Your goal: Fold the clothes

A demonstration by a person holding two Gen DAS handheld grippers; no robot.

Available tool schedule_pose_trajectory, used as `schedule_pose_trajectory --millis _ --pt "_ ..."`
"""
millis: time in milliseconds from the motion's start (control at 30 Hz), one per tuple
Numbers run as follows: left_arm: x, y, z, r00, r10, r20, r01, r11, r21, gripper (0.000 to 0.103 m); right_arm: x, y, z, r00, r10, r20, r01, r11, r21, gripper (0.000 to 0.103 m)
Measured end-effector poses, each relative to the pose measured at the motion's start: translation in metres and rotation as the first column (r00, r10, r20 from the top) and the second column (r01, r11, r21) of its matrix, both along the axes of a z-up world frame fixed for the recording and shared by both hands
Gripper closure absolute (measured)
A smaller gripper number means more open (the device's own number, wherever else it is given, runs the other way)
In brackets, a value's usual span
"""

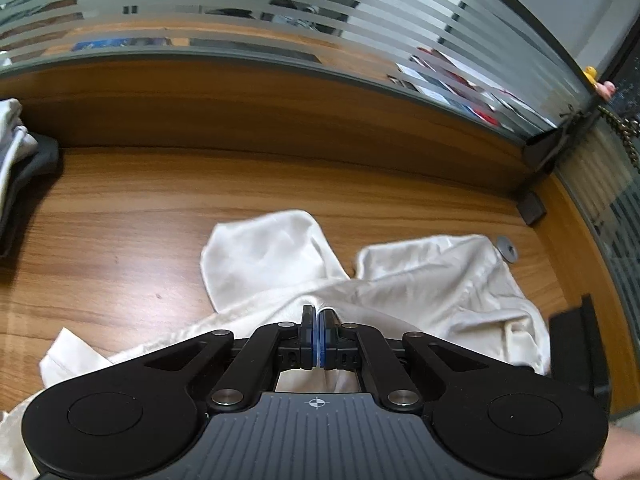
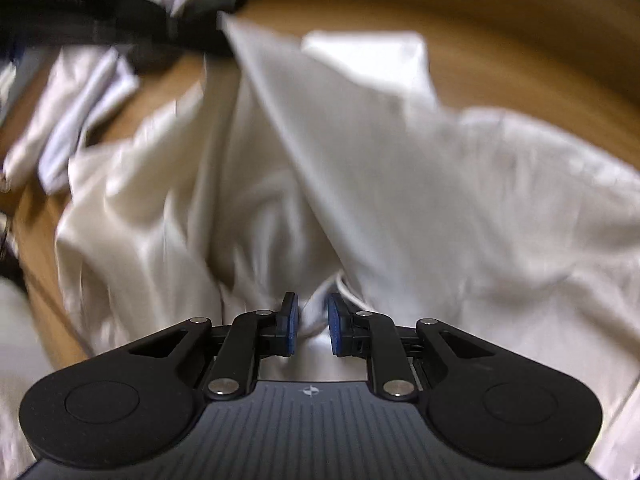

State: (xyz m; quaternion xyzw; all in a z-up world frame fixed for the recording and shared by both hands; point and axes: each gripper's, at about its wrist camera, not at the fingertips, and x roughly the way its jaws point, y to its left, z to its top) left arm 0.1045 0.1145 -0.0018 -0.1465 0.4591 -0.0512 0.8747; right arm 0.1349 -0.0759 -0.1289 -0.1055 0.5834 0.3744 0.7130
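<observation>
On the wooden bench [image 1: 120, 216], against the striped glass partition [image 1: 280, 12], a white garment [image 1: 432, 280] lies crumpled and spread, two of its ends flung out toward the far side and the rest bunched up close to the person. It is not folded at all yet. A stack of other clothes [image 1: 16, 152], grey and white, sits at the left edge of the bench, well apart from it.

The left gripper [image 1: 319, 316] points down at the cloth with its jaws fully closed; white fabric runs up to them and beneath them, and it looks pinched there, though the fold hides the exact hold. The right gripper [image 2: 313, 316] hangs over another bunched ridge of the same garment, and its view is smeared with motion. Its jaws stand narrowly apart with a tuck of cloth and a thin white seam or cord [image 2: 348, 292] between them; whether the pads actually press on it I cannot tell.

This looks like the gathering stage: getting two holds before the piece can be lifted and shaken flat. Next, I would judge, the right jaws need a sure bite, then both hands must draw apart and raise the cloth.
</observation>
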Motion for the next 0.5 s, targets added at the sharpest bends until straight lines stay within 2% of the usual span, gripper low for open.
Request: schedule_pose_trajectory --millis 233,333,433,500 --pt "0.005 0.001 -0.006 1.0 -0.009 -0.024 0.009 1.0 -0.025 0.1 -0.027 -0.048 0.006 0.991 0.032 -0.127 -0.042 0.996 -0.074 0.086" --pt "0.003 -0.001 -0.009 0.999 -0.014 -0.041 0.012 0.999 -0.048 0.098 -0.034 -0.069 0.017 0.994 -0.022 -0.102 0.017 0.999 -0.049 0.085" --pt "-0.003 -0.001 -0.009 0.999 -0.011 -0.051 0.007 0.998 -0.068 0.086 -0.033 -0.078 0.036 0.995 -0.075 -0.058 0.078 0.996 0.035 0.085" --pt "-0.008 -0.001 -0.009 0.998 -0.012 -0.056 0.007 0.997 -0.079 0.073 -0.028 -0.077 0.048 0.994 -0.109 -0.015 0.11 0.989 0.099 0.085"
